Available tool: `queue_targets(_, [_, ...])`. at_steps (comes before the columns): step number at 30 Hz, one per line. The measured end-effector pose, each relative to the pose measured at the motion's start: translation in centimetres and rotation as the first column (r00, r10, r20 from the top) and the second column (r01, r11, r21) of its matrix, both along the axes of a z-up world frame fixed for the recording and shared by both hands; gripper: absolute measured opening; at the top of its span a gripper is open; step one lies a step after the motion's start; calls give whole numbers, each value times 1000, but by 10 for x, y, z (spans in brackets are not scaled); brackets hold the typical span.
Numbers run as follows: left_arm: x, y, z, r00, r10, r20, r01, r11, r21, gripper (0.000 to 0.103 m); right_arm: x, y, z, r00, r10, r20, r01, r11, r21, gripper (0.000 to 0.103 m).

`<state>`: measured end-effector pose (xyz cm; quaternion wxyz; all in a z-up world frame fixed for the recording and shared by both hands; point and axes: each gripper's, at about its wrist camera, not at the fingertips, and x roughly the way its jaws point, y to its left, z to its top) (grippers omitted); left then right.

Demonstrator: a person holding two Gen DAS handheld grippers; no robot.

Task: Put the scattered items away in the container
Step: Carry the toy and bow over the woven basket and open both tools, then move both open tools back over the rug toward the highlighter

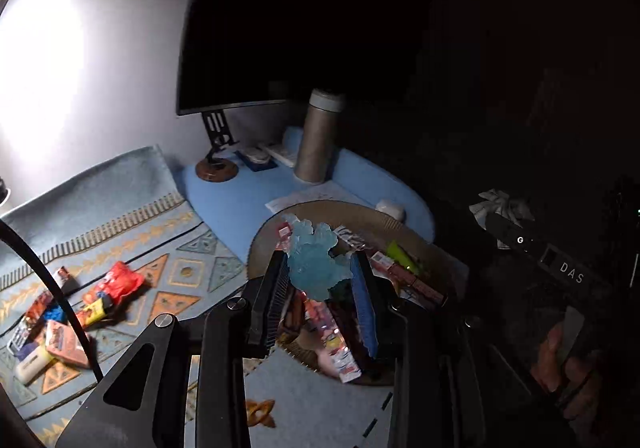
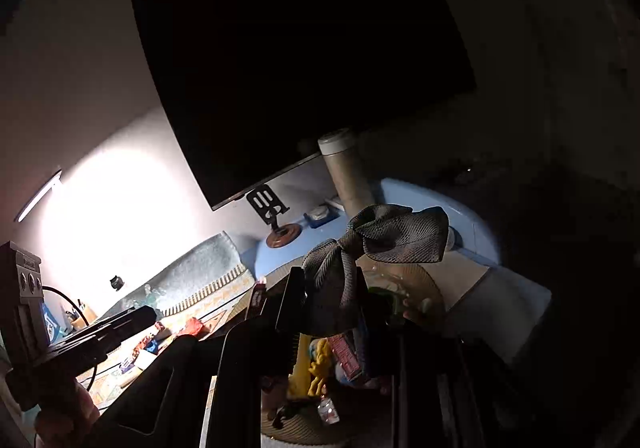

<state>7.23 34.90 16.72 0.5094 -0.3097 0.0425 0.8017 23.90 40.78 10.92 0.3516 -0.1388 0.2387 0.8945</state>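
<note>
Over the woven basket [image 1: 320,207] my left gripper [image 1: 320,280] pinched a translucent blue figurine [image 1: 312,264] and my right gripper [image 2: 332,304] a grey fabric bow [image 2: 380,236]; releasing off-centre risked either spilling over the rim.

The left tool [image 1: 320,280] is matte black with angular linkage arms, round silver screw heads at the pivots, one ribbed black finger [image 1: 272,300] and one with a ribbed blue pad. A thin black cable [image 1: 52,288] curves past it. The right tool [image 2: 328,300] is black too; its body carries white letters "DAS". Bare-skinned hands [image 1: 560,364] grip both handles
</note>
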Motion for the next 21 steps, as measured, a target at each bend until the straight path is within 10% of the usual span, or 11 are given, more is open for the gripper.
queue_targets(4, [-13,39,-15,993,-75,87,71,996,48,42,-22,27,-11,1000,24,14,-23,998,-54,28])
queue_targets(8, [-24,43,-42,973,-65,223,71,997,-16,45,-20,47,-38,998,43,-40,-52,969,-240,57])
queue_targets(15, [7,-25,-58,989,95,113,-82,990,-119,45,9,24,-51,995,27,-93,-51,960,-277,65])
queue_targets(21, [12,-103,-82,962,272,35,-254,932,-259,45,-10,-28,-44,979,176,-105,-195,958,-210,68])
